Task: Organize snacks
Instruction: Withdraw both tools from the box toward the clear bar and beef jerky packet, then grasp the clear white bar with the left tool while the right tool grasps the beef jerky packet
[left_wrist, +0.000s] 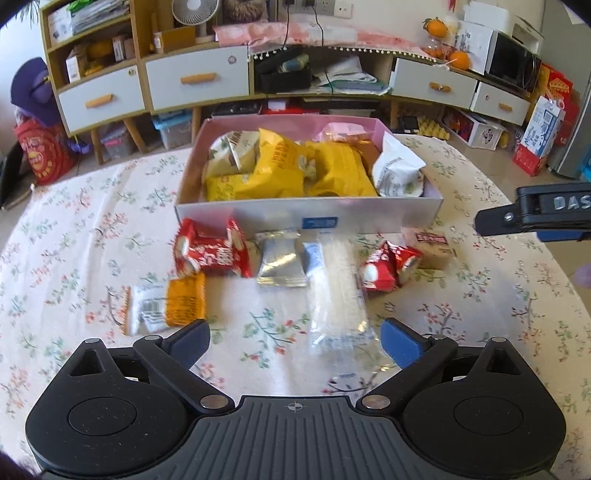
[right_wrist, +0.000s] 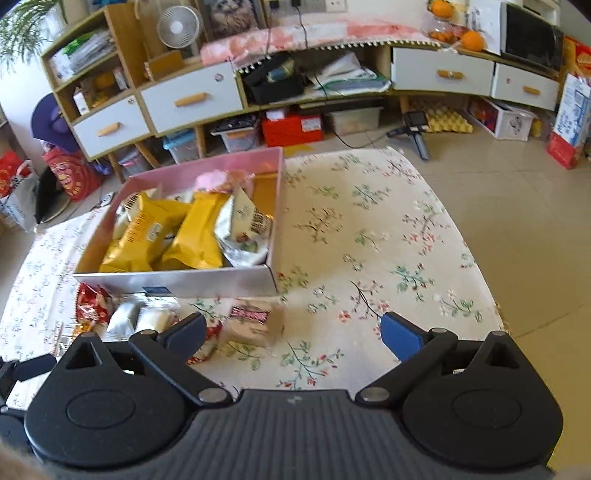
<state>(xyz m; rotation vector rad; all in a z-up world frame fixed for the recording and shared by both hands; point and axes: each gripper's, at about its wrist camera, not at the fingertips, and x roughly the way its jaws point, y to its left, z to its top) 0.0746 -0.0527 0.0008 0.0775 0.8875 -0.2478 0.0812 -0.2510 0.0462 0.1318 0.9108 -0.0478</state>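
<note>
A silver box with a pink inside (left_wrist: 306, 214) stands on the floral tablecloth and holds yellow packets (left_wrist: 273, 173) and a white one (left_wrist: 397, 170). Loose snacks lie in front of it: two red packets (left_wrist: 210, 254) (left_wrist: 388, 267), a silver packet (left_wrist: 280, 258), a long clear packet (left_wrist: 338, 288), an orange-and-white packet (left_wrist: 166, 308) and a beige packet with a dark label (left_wrist: 430, 247). My left gripper (left_wrist: 295, 328) hangs open over the near end of the clear packet, gripping nothing. My right gripper (right_wrist: 293, 321) is open just right of the beige packet (right_wrist: 255, 321).
A finger (left_wrist: 517, 218) of the right gripper reaches in from the right edge of the left wrist view. A sideboard with white drawers (left_wrist: 195, 79) stands behind the table. The table's right edge drops to a tiled floor (right_wrist: 517, 221), where a small tripod (right_wrist: 417, 129) stands.
</note>
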